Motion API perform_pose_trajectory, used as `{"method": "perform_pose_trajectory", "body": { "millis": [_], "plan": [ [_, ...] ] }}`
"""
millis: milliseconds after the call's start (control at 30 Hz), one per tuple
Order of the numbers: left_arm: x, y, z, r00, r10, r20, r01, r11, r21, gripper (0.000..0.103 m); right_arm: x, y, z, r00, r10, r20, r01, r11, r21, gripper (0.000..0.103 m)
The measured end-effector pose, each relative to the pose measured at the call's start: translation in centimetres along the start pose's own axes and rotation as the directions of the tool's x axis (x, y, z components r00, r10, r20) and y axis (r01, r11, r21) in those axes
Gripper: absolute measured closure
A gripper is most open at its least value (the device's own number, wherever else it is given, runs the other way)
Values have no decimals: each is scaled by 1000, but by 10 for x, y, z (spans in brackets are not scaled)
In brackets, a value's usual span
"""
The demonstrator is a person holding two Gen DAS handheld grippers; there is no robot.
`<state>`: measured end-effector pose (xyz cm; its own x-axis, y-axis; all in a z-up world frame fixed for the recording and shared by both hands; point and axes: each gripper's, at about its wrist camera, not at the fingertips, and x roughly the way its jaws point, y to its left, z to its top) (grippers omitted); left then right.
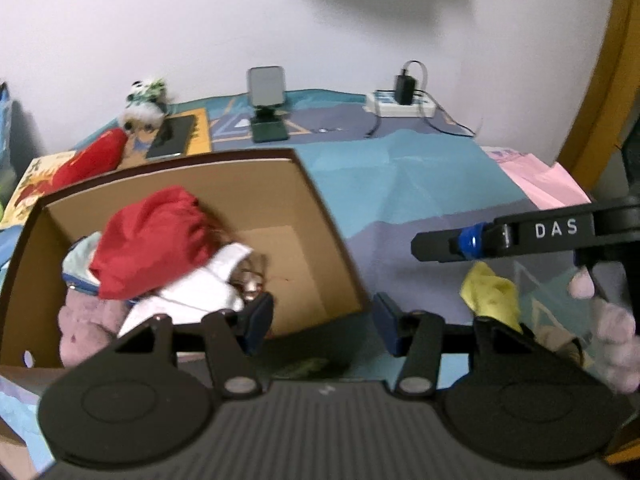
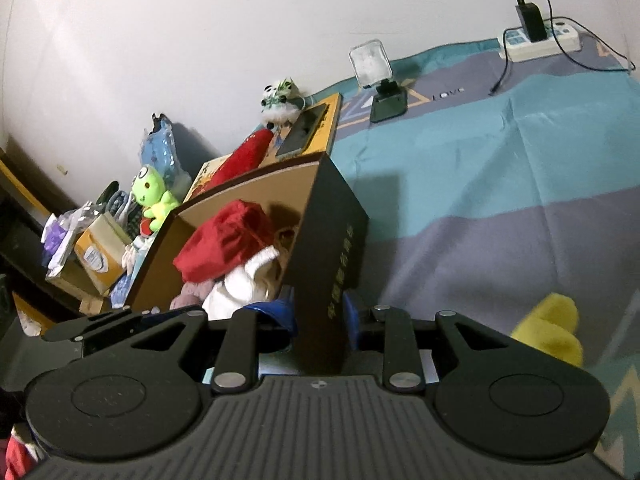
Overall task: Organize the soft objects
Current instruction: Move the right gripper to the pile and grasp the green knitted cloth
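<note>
An open cardboard box (image 1: 308, 208) (image 2: 332, 240) stands on the patterned cloth. Inside lie a red soft bundle (image 1: 152, 240) (image 2: 224, 244), a white cloth (image 1: 200, 292) (image 2: 240, 292) and a pink plush (image 1: 84, 328) (image 2: 192, 294). My left gripper (image 1: 323, 322) hangs open over the box's near right corner, nothing between its fingers. My right gripper (image 2: 319, 316) (image 1: 420, 246) has the box's dark right wall between its blue pads, pressed on both sides. A yellow soft thing (image 1: 492, 296) (image 2: 552, 328) lies on the cloth right of the box.
A phone on a stand (image 1: 266, 100) (image 2: 372, 68) and a power strip (image 1: 400, 104) (image 2: 540, 40) sit by the wall. A panda plush (image 2: 280, 98), a long red plush (image 2: 244, 156) and a green frog plush (image 2: 152, 196) lie beyond the box. Another pale pink plush (image 1: 616, 348) lies far right.
</note>
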<state>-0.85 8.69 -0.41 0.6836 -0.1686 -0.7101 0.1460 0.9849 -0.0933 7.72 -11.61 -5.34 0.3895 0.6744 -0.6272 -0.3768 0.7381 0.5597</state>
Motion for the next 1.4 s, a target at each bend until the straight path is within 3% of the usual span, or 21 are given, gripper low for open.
{"method": "perform_pose_trajectory", "body": {
  "millis": [233, 400, 633, 933, 1133, 1233, 1400],
  "plan": [
    [-11, -36, -14, 995, -101, -26, 103, 991, 83, 47, -20, -5, -21, 993, 32, -117, -38, 998, -50, 93],
    [-10, -59, -34, 969, -217, -118, 233, 961, 151, 46, -35, -17, -40, 978, 39, -205, -50, 997, -50, 93],
    [5, -82, -55, 900, -350, -261, 398, 903, 163, 45, -55, -40, -66, 948, 2, -317, -7, 1000, -14, 93],
    [28, -114, -67, 791, -457, -407, 551, 821, 149, 44, -75, -71, -104, 906, -36, -423, 85, 992, 96, 92],
    [48, -125, -76, 733, -476, -486, 587, 803, 99, 44, -81, -94, -122, 913, 1, -408, 98, 970, 221, 91],
    [56, -130, -80, 727, -466, -503, 581, 809, 89, 44, -80, -100, -127, 925, 20, -380, 88, 960, 266, 91],
    [69, -134, -85, 735, -439, -516, 551, 831, 78, 44, -71, -100, -134, 927, 63, -371, 57, 951, 303, 91]
  ]
}}
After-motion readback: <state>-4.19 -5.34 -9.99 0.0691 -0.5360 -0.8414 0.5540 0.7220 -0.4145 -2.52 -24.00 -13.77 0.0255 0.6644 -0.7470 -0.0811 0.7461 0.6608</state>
